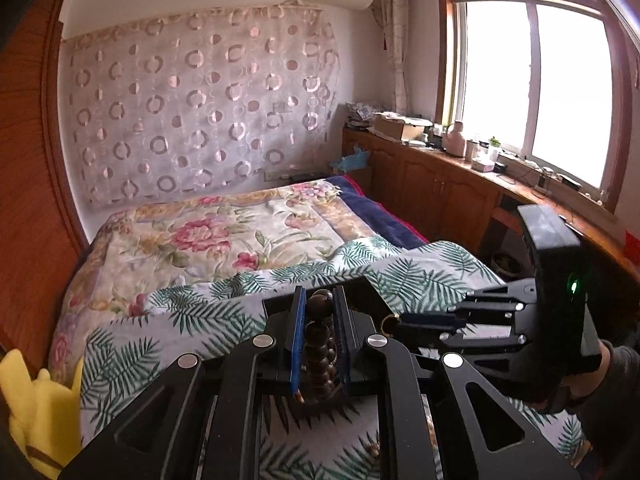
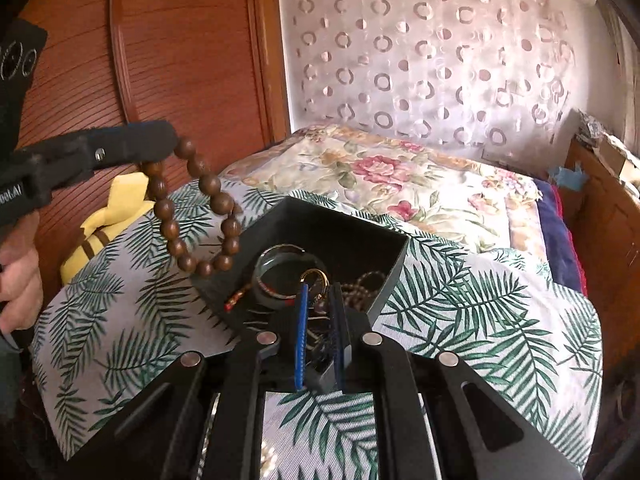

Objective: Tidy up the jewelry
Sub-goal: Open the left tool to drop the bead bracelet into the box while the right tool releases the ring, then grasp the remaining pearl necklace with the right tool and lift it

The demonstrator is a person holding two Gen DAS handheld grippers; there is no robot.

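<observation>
The left gripper [image 1: 320, 316] is pinching a loop of round dark brown wooden beads [image 2: 192, 208], its blue-padded fingers [image 1: 298, 340] pressing the strand from both sides; in the right wrist view that bracelet is hanging free from the gripper's tip at about ten o'clock, dangling above the near left corner of an open dark grey box [image 2: 384, 240]. The box is sitting on a white bedcover printed with green palm fronds [image 2: 480, 312]. Inside it are lying a thick dark bangle [image 2: 276, 276], a thin gold ring [image 2: 316, 276] and a string of small brown beads [image 2: 364, 284] toward the box's three o'clock side. The right gripper [image 2: 320, 300] is pointing down at the box with its jaws drawn nearly together, seemingly nipping the gold ring, though the contact is hard to make out. A yellow plush toy [image 2: 108, 216] is resting at nine o'clock beside the reddish wooden wardrobe [image 2: 180, 40].
</observation>
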